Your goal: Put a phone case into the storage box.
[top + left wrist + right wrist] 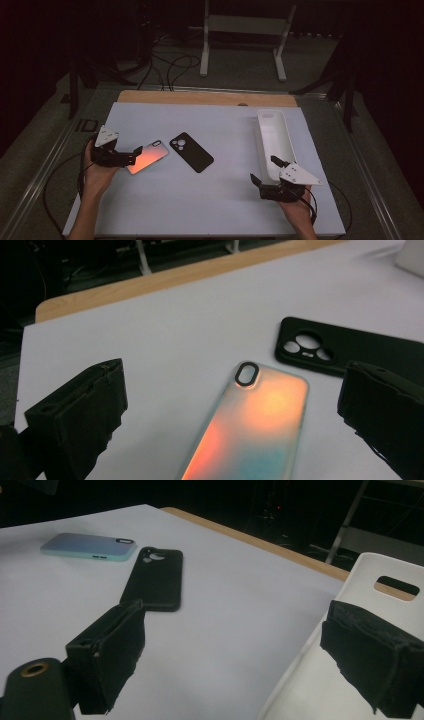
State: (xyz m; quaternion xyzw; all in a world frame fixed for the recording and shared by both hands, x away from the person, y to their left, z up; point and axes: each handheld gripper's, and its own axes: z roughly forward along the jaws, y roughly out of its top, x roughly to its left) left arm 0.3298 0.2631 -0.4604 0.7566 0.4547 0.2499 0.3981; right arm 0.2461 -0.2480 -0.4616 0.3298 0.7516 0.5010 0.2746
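1. Left gripper (131,154): fingers (80,415) spread wide, one on either side of the near end of the iridescent orange-teal phone case (255,430); contact cannot be told.
2. The case lies flat on the white counter (200,200), camera cut-out pointing away from the fingers.
3. Matte black phone case (350,352): flat, just beyond the fingers, apart from the iridescent case.
4. Right gripper (265,170): fingers (107,655) open, straddling the near rim of the long white plastic tray (272,135), one finger inside, one outside.
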